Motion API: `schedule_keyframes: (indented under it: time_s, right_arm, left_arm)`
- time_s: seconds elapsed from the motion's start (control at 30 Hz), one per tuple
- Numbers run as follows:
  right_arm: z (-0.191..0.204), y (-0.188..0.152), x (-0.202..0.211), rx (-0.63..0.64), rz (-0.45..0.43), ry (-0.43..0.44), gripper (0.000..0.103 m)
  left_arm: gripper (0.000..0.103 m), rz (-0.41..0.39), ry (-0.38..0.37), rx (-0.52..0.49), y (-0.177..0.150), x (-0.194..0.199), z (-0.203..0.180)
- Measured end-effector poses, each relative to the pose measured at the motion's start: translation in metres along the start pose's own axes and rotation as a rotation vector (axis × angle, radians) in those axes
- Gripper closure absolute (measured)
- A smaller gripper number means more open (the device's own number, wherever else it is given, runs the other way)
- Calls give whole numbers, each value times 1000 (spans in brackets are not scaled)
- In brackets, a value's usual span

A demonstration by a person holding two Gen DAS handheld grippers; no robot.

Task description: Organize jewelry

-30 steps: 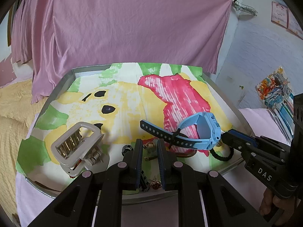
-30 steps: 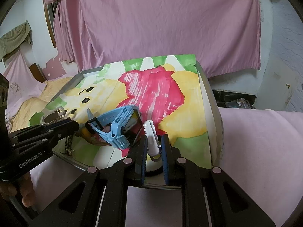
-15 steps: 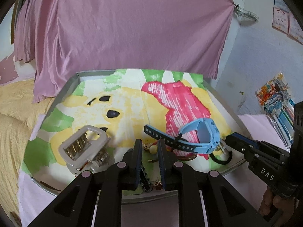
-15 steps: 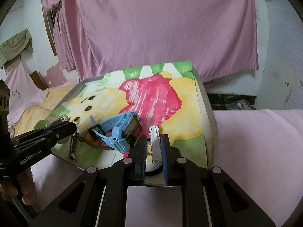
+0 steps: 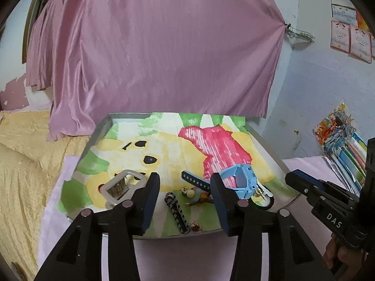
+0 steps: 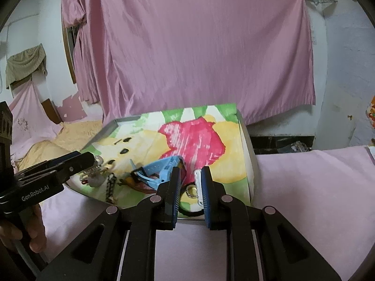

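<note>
1. A metal tray (image 5: 103, 126) lined with a painted cloth in yellow, red and green (image 5: 178, 147) lies on a surface covered by pale pink fabric (image 5: 187, 255); all the jewelry sits along its near edge.
2. A light-blue plastic watch with a dark perforated strap (image 5: 241, 180) stands tilted on its side, right of centre, over the red patch of the cloth.
3. A silver rectangular hair claw clip (image 5: 121, 185) lies at the near left of the tray, partly behind the left gripper's finger.
4. A dark braided chain bracelet (image 5: 175, 210) runs from centre toward the near rim – a small red-and-gold earring (image 5: 195, 227) lies just beside its near end.
5. A white slim hair clip (image 6: 198, 180) and a black hair tie (image 6: 189, 213) lie at the near right corner, close to the watch.
6. The left gripper (image 5: 185, 201) hovers above the near rim, angled downward; its jaws are opening and nothing is pressed between them – the bracelet lies on the tray below the gap.
7. The right gripper (image 6: 191, 194), held at the right, also points down; its jaws are parting, the white clip lies close against the right-hand pad, and I cannot tell whether they touch.
8. A hand (image 6: 32, 231) grasps the left gripper's handle.
</note>
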State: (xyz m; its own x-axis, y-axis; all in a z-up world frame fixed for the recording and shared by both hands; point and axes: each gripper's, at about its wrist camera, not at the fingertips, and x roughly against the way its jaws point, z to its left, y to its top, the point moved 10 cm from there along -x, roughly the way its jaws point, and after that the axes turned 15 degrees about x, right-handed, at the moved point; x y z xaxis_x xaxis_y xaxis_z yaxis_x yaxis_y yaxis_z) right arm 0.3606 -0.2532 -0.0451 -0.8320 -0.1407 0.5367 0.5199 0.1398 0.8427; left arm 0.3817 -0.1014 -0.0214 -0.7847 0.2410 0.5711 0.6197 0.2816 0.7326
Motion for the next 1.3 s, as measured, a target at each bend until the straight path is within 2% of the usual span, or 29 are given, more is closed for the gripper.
schedule_keyframes:
  time_s: [0.07, 0.1, 0.13, 0.27, 0.3, 0.33, 0.47, 0.53, 0.6, 0.73, 0.83, 1.3]
  right_arm:
    - [0, 3, 8, -1, -25, -8, 74]
    - [1, 4, 13, -3, -40, -11, 63]
    - [1, 6, 18, -5, -57, -12, 59]
    - [5, 9, 34, -5, -97, -15, 59]
    - [7, 9, 38, -4, -110, -16, 54]
    - [8, 10, 44, -3, -128, -18, 45]
    - [12, 11, 63, -12, -185, -14, 30]
    - [13, 11, 73, -16, -212, -17, 18]
    - [15, 11, 81, -15, -231, -19, 12]
    - [22, 9, 97, 2, -265, -21, 10]
    - [26, 7, 107, 16, -286, -31, 2]
    - [46, -10, 157, 37, -362, -53, 2]
  left_arm:
    - [49, -23, 1, 10, 2, 9, 2]
    - [45, -37, 2, 14, 4, 13, 3]
    - [44, -50, 4, 15, 5, 17, 4]
    - [31, -97, 21, 27, 8, 35, 12]
    - [25, -108, 23, 33, 9, 39, 14]
    - [22, -118, 24, 37, 9, 42, 16]
    - [7, -164, 33, 51, 8, 60, 26]
    - [5, -196, 31, 57, 7, 71, 29]
    - [1, -224, 29, 58, 7, 81, 32]
    - [1, -265, 30, 45, 4, 97, 34]
    - [1, -288, 28, 28, 0, 111, 34]
    - [1, -369, 17, -3, -17, 163, 41]
